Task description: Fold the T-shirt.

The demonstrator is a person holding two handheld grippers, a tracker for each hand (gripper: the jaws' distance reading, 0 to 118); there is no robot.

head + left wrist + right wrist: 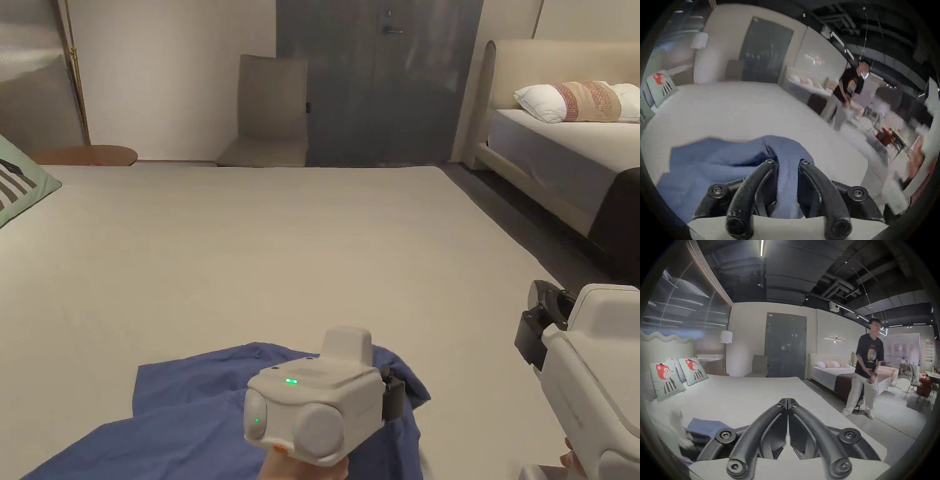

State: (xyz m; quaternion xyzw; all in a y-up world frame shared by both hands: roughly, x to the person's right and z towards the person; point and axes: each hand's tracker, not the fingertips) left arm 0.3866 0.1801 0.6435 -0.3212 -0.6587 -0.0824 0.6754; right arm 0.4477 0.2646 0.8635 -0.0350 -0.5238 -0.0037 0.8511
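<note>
Down at the bottom of the head view, the blue T-shirt (187, 412) lies rumpled on the near edge of the pale bed (281, 250), spreading from the lower left corner toward bottom centre. The left gripper (392, 392) sits right over the shirt's right-hand part, its white body with a green light facing the camera, a bit of the holding hand (300, 467) peeking out at the bottom edge.

Over to the left gripper view: the two black jaws stand a little apart at lower centre, and a raised ridge of the T-shirt (786, 175) runs up between them, both jaws pressing on the cloth. The rest of the fabric spreads to the lower left of that frame.

The right gripper (531, 331) shows at the lower right edge of the head view, off the shirt and beside the bed's right side. In the right gripper view its jaws (787, 402) meet tip to tip at centre, closed with nothing between them. The T-shirt (705, 426) shows in the lower left there, next to the blurred left gripper (677, 426).

Background: a person (867, 369) stands at the right on the floor, by a second bed (831, 371). Two fox-print pillows (666, 379) rest at the left, and a grey door (786, 345) stands behind.
</note>
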